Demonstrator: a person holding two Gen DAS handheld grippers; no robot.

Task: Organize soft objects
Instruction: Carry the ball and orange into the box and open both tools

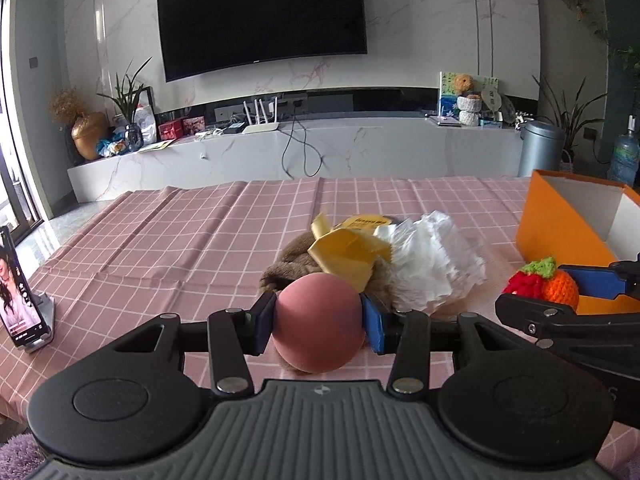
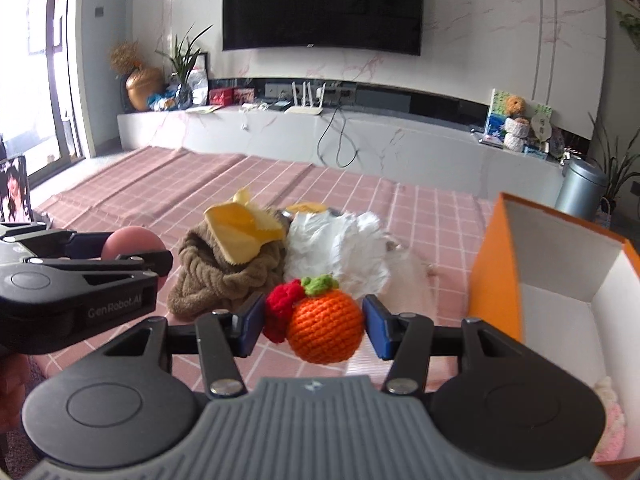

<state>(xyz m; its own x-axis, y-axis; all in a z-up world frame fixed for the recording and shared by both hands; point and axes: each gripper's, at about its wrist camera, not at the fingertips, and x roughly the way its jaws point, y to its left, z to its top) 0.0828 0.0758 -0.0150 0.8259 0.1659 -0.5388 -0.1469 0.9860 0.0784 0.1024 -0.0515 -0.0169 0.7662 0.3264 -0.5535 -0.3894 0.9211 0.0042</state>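
Now we carry two soft toys toward the orange box (image 2: 496, 264).
Our right hand-held gripper (image 2: 314, 326), clamping the crocheted orange (image 2: 322, 326), is nearer, box at two o'clock; left hand-held gripper (image 1: 318, 326) clasps the pink ball (image 1: 318, 326).

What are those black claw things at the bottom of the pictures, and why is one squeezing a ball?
They are grabbing tools that a person holds, one in each hand. Each tool carries a small camera looking out along its two fingers, so each picture is that tool's own view.

The left gripper is squeezing a pink ball. The right gripper is squeezing a crocheted orange with a red knitted bit attached.

On the pink checked tablecloth lie a brown fuzzy cloth, a yellow cloth and a crumpled white bag. On the right stands an open orange box, probably where soft things go.
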